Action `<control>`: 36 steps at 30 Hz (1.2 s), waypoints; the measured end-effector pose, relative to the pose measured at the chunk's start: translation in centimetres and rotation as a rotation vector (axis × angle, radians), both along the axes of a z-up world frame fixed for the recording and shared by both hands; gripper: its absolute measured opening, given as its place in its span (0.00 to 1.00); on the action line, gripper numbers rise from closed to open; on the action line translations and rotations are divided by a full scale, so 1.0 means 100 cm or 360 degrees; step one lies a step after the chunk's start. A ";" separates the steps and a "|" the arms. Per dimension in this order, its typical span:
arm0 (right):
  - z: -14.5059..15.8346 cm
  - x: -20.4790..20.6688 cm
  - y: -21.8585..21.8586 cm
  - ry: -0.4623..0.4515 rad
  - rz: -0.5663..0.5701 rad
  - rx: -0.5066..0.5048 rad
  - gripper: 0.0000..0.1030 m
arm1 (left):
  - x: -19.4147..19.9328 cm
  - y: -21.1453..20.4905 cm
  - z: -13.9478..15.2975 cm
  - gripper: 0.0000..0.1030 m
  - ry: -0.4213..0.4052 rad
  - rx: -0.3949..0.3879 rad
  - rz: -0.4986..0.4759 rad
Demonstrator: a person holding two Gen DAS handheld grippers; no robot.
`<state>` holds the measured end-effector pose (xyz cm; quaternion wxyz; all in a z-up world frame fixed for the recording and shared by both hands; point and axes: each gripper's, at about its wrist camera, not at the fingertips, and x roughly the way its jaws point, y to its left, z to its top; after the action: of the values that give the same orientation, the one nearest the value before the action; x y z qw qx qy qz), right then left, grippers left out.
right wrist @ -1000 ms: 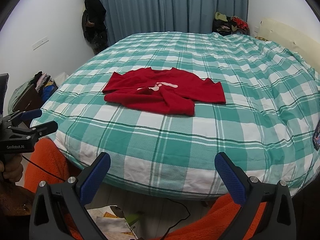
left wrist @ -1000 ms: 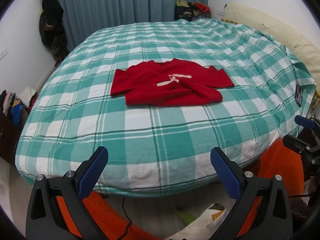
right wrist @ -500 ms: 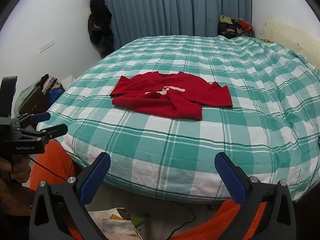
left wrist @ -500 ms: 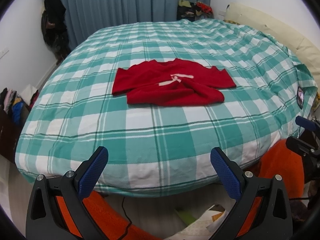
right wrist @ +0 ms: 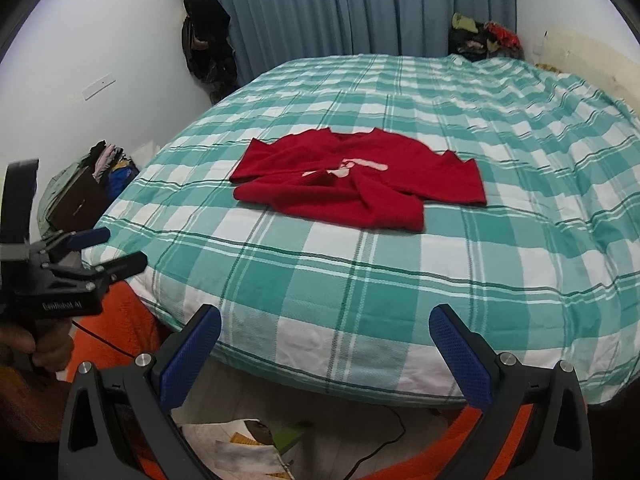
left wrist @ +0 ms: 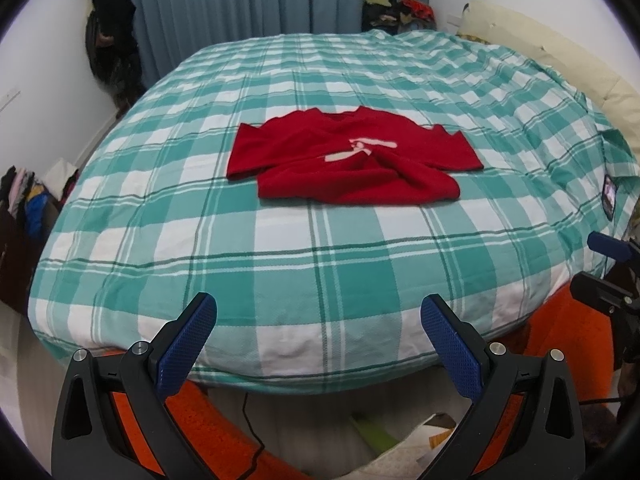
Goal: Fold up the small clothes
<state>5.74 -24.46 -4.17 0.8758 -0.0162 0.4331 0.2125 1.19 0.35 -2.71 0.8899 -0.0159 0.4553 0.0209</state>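
Note:
A small red shirt (left wrist: pixel 352 160) with a white print lies on the green-and-white checked bed (left wrist: pixel 320 272), its lower part folded up over the front. It also shows in the right wrist view (right wrist: pixel 360 184). My left gripper (left wrist: pixel 318 312) is open and empty, held off the bed's near edge, well short of the shirt. My right gripper (right wrist: pixel 324 320) is open and empty, also off the near edge. The left gripper shows at the left of the right wrist view (right wrist: pixel 108 248), open. The right gripper shows at the right edge of the left wrist view (left wrist: pixel 600 264), open.
Blue curtains (left wrist: pixel 280 0) hang behind the bed. Dark clothes hang on the left wall (left wrist: pixel 112 40). Clothes are piled at the far corner (left wrist: pixel 396 8) and on the floor at left (right wrist: pixel 104 168). A cream headboard (left wrist: pixel 560 56) runs along the right. Papers and a cable lie on the floor (right wrist: pixel 240 448).
Both cameras have shifted slightly, so the shirt sits a little further right and lower in both views. The shirt has not moved on the bed. Both grippers stay open.

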 end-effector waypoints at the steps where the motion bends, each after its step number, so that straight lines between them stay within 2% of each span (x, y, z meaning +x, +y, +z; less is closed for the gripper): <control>1: 0.001 0.002 0.002 0.0004 0.0008 0.0008 1.00 | 0.002 0.000 -0.001 0.99 0.0004 -0.0003 0.0003; 5: 0.001 0.008 0.012 -0.0025 0.0046 -0.0003 1.00 | 0.011 0.003 -0.003 0.99 0.0012 -0.0013 0.0014; 10: -0.013 0.027 0.020 0.0019 0.0051 -0.0039 1.00 | 0.030 0.007 -0.013 0.99 0.0055 -0.0006 0.0041; 12: -0.019 0.039 0.020 -0.0006 0.0069 -0.0061 1.00 | 0.037 0.010 -0.017 0.99 0.0069 -0.0007 0.0051; 14: -0.032 0.070 0.022 -0.0073 0.0108 -0.0132 1.00 | 0.045 0.014 -0.023 0.99 0.0099 -0.0015 0.0065; 18: -0.069 0.163 0.037 -0.0059 0.0171 -0.0236 0.96 | 0.051 0.020 -0.028 0.99 0.0136 0.0002 0.0099; 21: -0.100 0.236 0.060 -0.0036 0.0241 -0.0337 0.79 | 0.047 0.030 -0.026 0.99 0.0131 0.0033 0.0165; 23: -0.124 0.277 0.076 0.0016 0.0271 -0.0409 0.78 | 0.041 0.041 -0.027 0.99 0.0144 0.0036 0.0237; 25: -0.154 0.315 0.084 0.0188 0.0258 -0.0411 0.68 | 0.034 0.055 -0.031 0.99 0.0170 0.0021 0.0312; 27: -0.173 0.336 0.077 0.0374 0.0240 -0.0236 0.07 | 0.028 0.064 -0.035 0.99 0.0192 0.0013 0.0367; 28: -0.172 0.335 0.073 0.0396 0.0229 -0.0177 0.08 | 0.023 0.070 -0.038 0.99 0.0205 0.0009 0.0396; 29: -0.165 0.329 0.068 0.0359 0.0227 -0.0143 0.08 | 0.019 0.073 -0.040 0.99 0.0211 0.0007 0.0412; 31: -0.133 0.290 0.060 0.0222 0.0361 -0.0041 0.08 | 0.012 0.079 -0.045 0.99 0.0224 -0.0002 0.0435; 33: -0.101 0.228 0.054 0.0084 0.0587 -0.0019 0.08 | 0.011 0.082 -0.052 0.99 0.0247 -0.0012 0.0443; 35: -0.089 0.170 0.052 0.0012 0.0775 -0.0068 0.10 | 0.013 0.081 -0.060 0.99 0.0280 -0.0029 0.0435; 36: -0.091 0.138 0.047 -0.0001 0.0855 -0.0110 0.14 | 0.014 0.079 -0.063 0.99 0.0290 -0.0038 0.0423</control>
<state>19.57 -19.72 -13.24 0.7871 -0.1603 0.4201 0.4224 2.62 8.29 -9.00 0.8341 -0.0845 0.5283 0.1345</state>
